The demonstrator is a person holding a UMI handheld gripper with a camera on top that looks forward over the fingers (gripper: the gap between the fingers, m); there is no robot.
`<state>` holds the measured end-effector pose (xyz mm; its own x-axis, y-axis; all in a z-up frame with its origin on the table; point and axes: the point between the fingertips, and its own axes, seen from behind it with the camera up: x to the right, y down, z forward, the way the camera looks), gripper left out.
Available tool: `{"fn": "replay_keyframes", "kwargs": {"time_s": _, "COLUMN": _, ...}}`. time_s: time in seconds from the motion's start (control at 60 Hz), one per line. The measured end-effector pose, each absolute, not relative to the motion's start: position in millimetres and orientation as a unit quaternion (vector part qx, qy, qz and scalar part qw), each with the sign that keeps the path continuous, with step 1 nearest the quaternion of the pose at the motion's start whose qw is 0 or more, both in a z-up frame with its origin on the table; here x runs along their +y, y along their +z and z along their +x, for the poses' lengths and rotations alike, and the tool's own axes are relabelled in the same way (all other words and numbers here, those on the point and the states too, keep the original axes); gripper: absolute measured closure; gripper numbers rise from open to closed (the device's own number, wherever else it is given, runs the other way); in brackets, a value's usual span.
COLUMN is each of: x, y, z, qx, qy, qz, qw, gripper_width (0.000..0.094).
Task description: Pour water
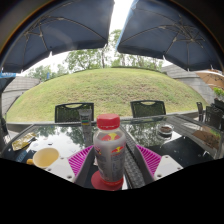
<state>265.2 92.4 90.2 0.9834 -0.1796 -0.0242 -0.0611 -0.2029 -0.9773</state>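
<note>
Hand-held gripper point(108, 165) clamped on red-capped bottle point(108, 148), upright above glass table point(190, 145). Cap on; no tilt. Yellow bowl point(46, 157) near left. Pouring likely not begun.

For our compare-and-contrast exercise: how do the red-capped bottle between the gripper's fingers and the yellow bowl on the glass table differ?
The bottle stands tall and upright between the fingers of the gripper; the yellow bowl sits low and wide, off to one side of them. The bottle is closed by a red cap; the bowl is open-topped. The bottle holds reddish liquid; the bowl's contents cannot be told. Both rest on the glass table.
</note>
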Motion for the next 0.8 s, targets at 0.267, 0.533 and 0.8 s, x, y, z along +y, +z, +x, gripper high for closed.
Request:
{"fn": "replay_keyframes", "kwargs": {"time_s": 0.267, "x": -26, "y": 100, "z": 181, "qx": 0.031, "qy": -0.015, "qz": -0.784, "qw": 0.62, "gripper_width": 0.0106}}
{"fn": "replay_keyframes", "kwargs": {"time_s": 0.533, "x": -106, "y": 90, "z": 79, "qx": -0.07, "qy": -0.008, "qz": -0.779, "qw": 0.623, "gripper_width": 0.0099}}
{"fn": "replay_keyframes", "kwargs": {"time_s": 0.8, "x": -122, "y": 73, "z": 67, "qx": -0.073, "qy": -0.006, "qz": -0.782, "qw": 0.619, "gripper_width": 0.0101}}
